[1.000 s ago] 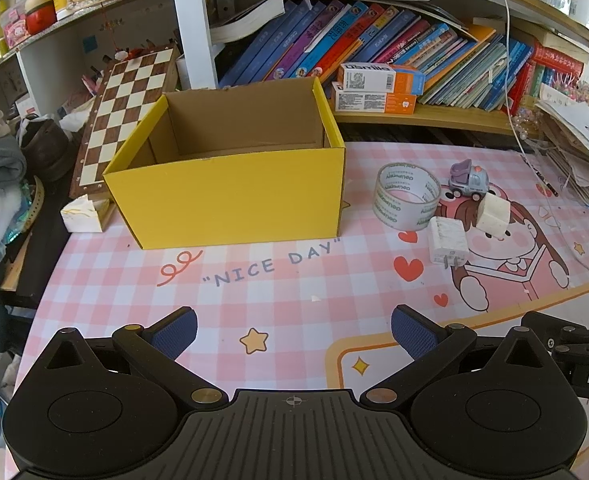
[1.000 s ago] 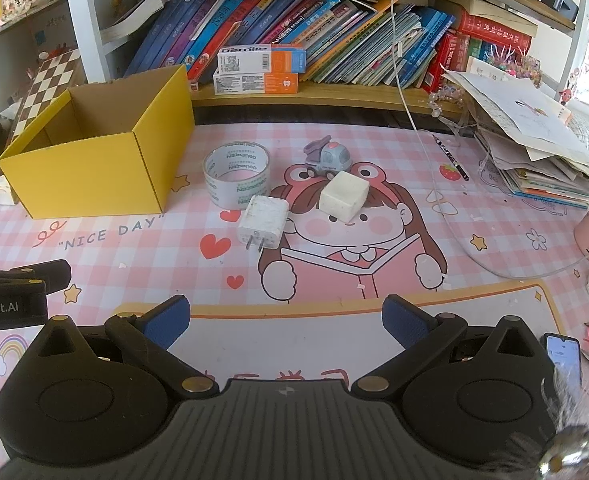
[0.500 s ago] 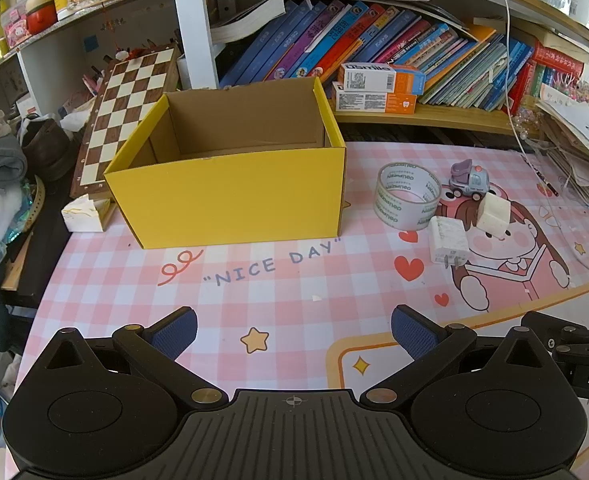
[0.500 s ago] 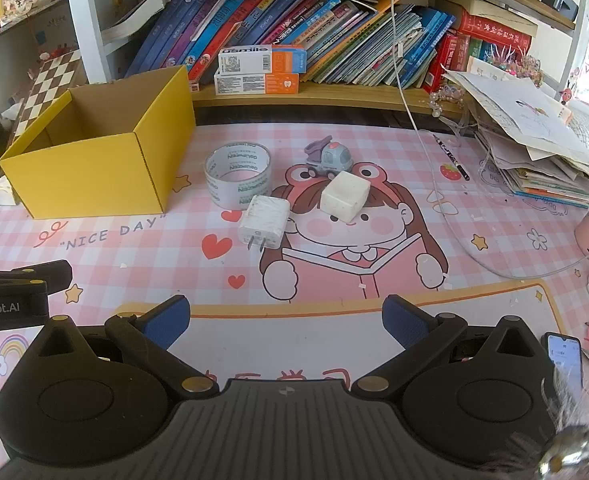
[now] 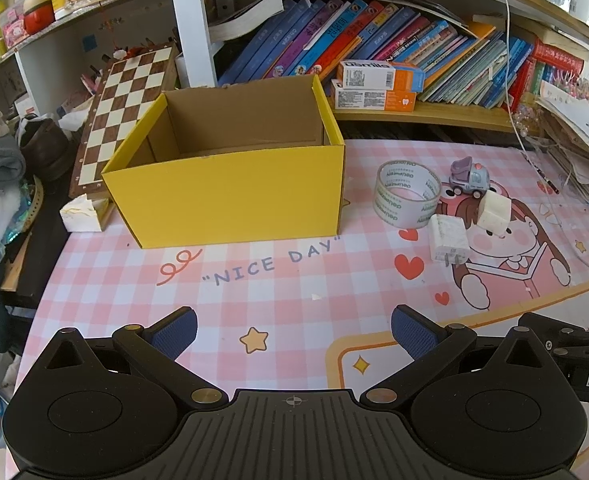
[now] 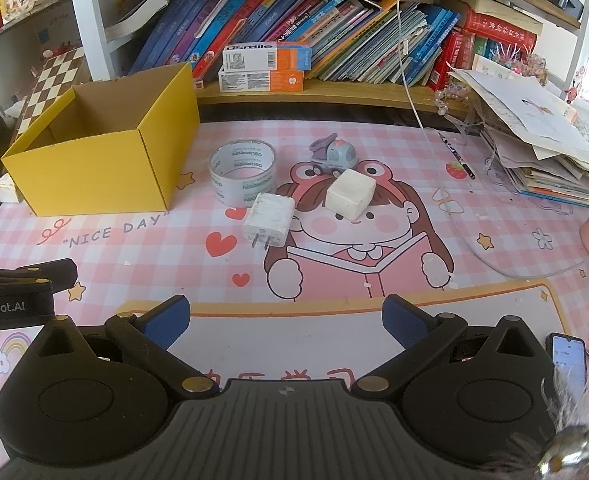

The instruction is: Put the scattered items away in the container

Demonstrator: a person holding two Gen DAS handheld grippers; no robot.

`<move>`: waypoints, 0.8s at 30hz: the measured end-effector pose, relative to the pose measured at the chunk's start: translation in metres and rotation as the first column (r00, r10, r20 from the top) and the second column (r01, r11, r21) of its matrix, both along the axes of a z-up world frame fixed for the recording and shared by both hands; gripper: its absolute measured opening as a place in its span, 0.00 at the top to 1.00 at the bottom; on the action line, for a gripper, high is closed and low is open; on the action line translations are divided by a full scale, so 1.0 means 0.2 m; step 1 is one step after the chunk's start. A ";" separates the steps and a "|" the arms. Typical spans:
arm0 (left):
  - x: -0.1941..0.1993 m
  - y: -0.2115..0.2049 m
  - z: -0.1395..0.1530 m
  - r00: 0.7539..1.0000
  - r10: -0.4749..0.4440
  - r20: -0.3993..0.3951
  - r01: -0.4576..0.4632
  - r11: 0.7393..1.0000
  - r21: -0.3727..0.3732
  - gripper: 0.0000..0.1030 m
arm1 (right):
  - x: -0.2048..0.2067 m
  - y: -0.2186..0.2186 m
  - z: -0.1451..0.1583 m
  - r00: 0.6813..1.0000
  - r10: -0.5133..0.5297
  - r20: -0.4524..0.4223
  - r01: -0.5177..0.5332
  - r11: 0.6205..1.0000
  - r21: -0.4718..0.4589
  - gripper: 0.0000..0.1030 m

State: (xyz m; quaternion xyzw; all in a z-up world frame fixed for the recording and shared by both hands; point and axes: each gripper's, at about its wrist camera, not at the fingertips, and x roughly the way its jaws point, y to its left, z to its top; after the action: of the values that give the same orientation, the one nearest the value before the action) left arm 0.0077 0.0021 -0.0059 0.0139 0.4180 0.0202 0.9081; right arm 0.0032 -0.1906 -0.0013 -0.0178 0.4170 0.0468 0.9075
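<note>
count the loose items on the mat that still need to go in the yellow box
4. The tape roll is nearest the yellow box, the toy truck behind, the white block right, the charger plug in front. The box floor is partly hidden.

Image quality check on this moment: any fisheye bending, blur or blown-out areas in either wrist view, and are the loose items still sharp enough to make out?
Left wrist: strong fisheye, shelves bow at the edges; box, tape and charger sharp. Right wrist: same bending, bright washout at the far right edge; toy car and white block crisp, fuzzy blur in the bottom right corner.
</note>
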 end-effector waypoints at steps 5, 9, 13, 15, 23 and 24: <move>0.01 0.01 0.00 1.000 -0.003 -0.002 0.003 1.000 -0.006 0.00 | 0.01 0.00 0.00 1.000 0.008 -0.004 -0.008 1.000 0.007 0.00; 0.01 0.01 -0.01 1.000 -0.006 -0.003 0.006 1.000 -0.011 0.00 | 0.01 0.01 -0.01 1.000 0.012 -0.008 -0.012 1.000 0.011 0.00; 0.02 0.01 -0.01 1.000 -0.010 -0.004 0.010 1.000 -0.015 0.00 | 0.02 0.01 -0.01 1.000 0.011 -0.001 -0.011 1.000 0.006 0.00; 0.02 0.01 -0.01 1.000 -0.013 -0.004 0.013 1.000 -0.018 0.00 | 0.02 0.01 -0.01 1.000 0.009 0.008 -0.009 1.000 0.013 0.00; 0.05 0.00 -0.02 1.000 -0.023 -0.001 0.023 1.000 -0.020 0.00 | 0.04 0.01 -0.01 1.000 0.011 0.024 -0.011 1.000 0.016 0.00; 0.05 0.00 -0.01 1.000 -0.024 0.003 0.024 1.000 -0.020 0.00 | 0.04 0.01 -0.01 1.000 0.011 0.026 -0.012 1.000 0.016 0.00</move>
State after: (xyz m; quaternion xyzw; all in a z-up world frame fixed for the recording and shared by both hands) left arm 0.0170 0.0030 -0.0089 0.0096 0.4168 0.0053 0.9089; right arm 0.0109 -0.1890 -0.0026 -0.0135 0.4048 0.0551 0.9127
